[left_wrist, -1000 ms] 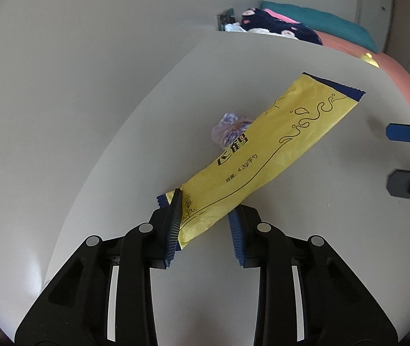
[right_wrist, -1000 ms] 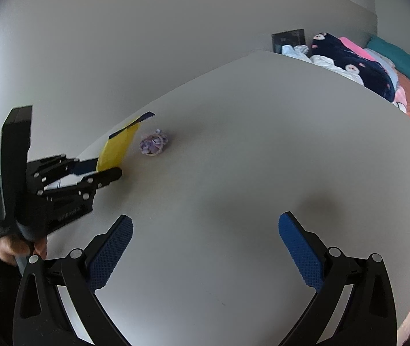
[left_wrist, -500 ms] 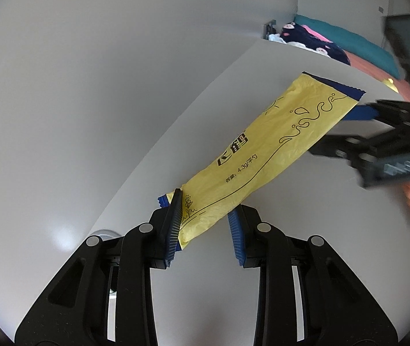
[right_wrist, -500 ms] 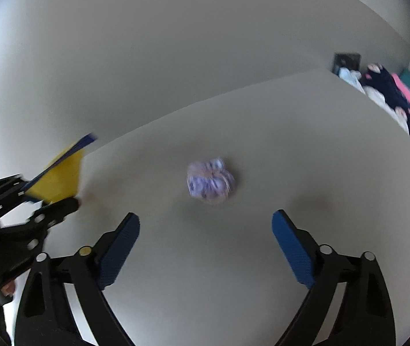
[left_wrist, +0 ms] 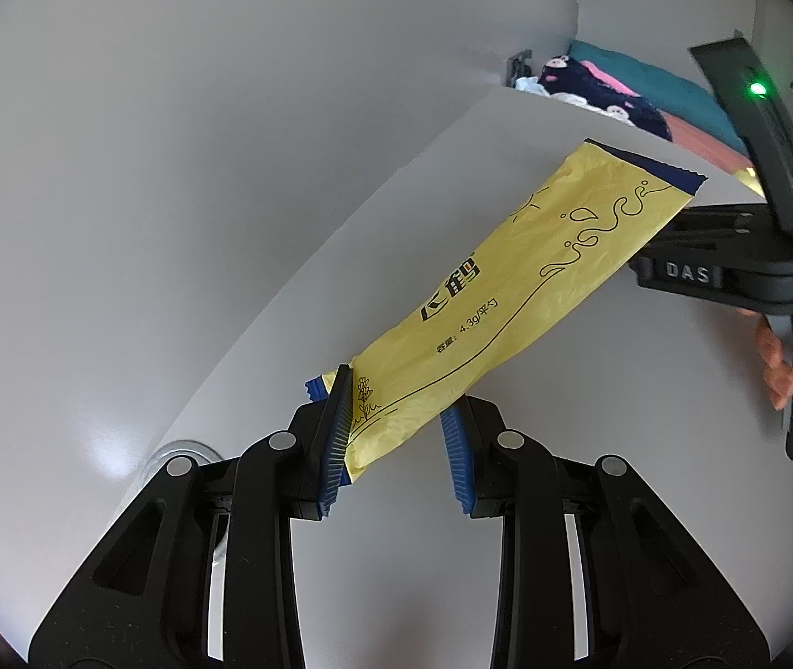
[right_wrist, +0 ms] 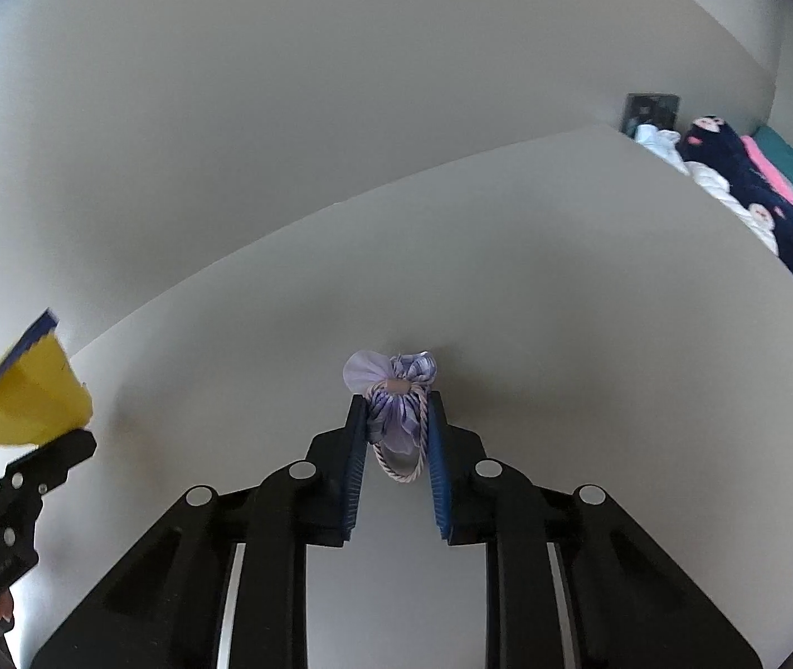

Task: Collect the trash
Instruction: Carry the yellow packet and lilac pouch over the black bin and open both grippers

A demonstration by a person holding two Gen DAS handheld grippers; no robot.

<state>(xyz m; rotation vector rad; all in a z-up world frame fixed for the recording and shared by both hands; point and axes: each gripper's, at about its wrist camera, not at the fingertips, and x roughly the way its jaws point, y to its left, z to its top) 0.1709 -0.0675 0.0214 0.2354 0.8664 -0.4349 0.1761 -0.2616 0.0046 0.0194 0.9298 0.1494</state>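
A long yellow wrapper with blue ends sticks up and to the right from my left gripper, which is shut on its lower end above the white table. The same wrapper shows at the left edge of the right wrist view. A small crumpled purple bundle with a cord loop sits on the table. My right gripper is closing on it, with both blue pads pressed against its sides.
A bed with dark patterned cloth and teal and pink bedding lies beyond the table's far right edge. A plain white wall runs behind the table. A person's hand holds the right tool. A round metal fitting shows below the left gripper.
The right gripper moved left to the purple bundle and went from wide open to closed around it. The left gripper shifted with the wrapper still held.
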